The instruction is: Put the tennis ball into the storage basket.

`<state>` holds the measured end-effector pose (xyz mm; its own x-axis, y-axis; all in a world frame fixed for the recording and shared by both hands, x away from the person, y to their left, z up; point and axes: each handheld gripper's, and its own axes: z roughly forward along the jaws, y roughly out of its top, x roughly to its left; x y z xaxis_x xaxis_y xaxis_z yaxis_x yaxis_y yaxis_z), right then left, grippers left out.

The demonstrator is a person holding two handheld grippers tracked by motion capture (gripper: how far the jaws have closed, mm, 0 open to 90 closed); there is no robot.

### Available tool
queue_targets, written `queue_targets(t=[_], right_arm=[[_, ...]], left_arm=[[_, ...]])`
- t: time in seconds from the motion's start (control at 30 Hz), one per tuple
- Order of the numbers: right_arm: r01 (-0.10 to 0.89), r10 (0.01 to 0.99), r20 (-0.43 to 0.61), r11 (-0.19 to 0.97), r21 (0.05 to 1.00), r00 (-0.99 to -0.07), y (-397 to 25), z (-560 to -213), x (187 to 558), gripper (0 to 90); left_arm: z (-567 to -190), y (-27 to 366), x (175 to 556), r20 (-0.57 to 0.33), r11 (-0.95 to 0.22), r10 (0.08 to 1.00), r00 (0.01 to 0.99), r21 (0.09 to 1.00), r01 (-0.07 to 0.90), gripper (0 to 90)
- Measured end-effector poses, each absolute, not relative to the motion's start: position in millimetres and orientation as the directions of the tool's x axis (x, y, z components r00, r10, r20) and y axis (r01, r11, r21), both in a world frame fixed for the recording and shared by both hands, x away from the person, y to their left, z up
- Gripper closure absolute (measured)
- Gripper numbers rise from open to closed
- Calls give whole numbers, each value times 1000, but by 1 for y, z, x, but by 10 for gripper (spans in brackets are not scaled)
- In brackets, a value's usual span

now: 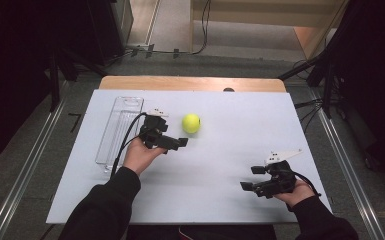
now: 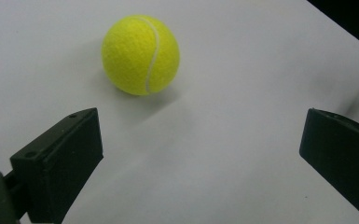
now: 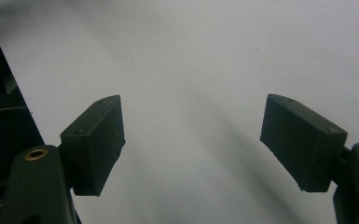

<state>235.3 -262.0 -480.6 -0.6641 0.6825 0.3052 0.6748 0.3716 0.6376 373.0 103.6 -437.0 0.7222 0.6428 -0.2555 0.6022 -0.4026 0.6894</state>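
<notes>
A yellow-green tennis ball [image 1: 191, 123] rests on the white board [image 1: 230, 150], left of its middle. My left gripper [image 1: 172, 134] stands open just near and left of the ball, apart from it. In the left gripper view the ball [image 2: 141, 55] lies ahead and off to the left of the wide gap of that gripper [image 2: 200, 126], with nothing between the jaws. My right gripper [image 1: 251, 178] is open near the board's front right, pointing left. In the right gripper view it [image 3: 193, 121] has only bare white board [image 3: 205, 60] in front of it.
A clear, long plastic container [image 1: 120, 130] lies on the board's left side, just beside my left hand, with the left gripper's cable running along it. The board sits on a wooden table [image 1: 190, 83]. Dark stands and cables surround the table.
</notes>
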Motion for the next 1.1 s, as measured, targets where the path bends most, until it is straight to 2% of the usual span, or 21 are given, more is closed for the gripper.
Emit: queue_targets(t=[1.1], right_arm=[[676,684,307,367,639,-662,-263,-481,236,197]], left_arm=[[-430,80,407,-219,-412,663,716,691,593,2]])
